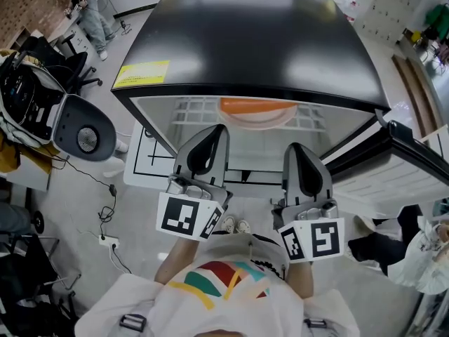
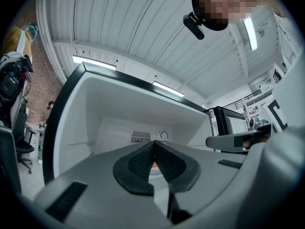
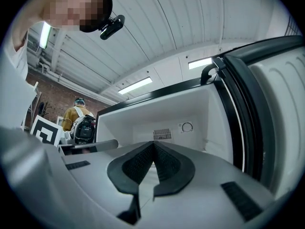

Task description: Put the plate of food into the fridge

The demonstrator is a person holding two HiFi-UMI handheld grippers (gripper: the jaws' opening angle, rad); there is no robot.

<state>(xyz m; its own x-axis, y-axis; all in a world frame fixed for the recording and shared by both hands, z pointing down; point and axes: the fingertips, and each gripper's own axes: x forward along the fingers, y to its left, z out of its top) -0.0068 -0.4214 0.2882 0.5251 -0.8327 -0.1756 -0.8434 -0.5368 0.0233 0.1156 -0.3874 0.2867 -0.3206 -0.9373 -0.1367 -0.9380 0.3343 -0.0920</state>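
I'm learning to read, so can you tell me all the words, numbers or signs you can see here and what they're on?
No words or numbers here can be read.
Yellow label on top of the fridge: print too small to read.
Square markers on the left gripper and right gripper: black-and-white patterns, no letters.
Person's shirt: small dark print beside coloured stripes, too blurred to read.

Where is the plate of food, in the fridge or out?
In. The plate of food sits on a wire shelf inside the fridge, whose door stands open.
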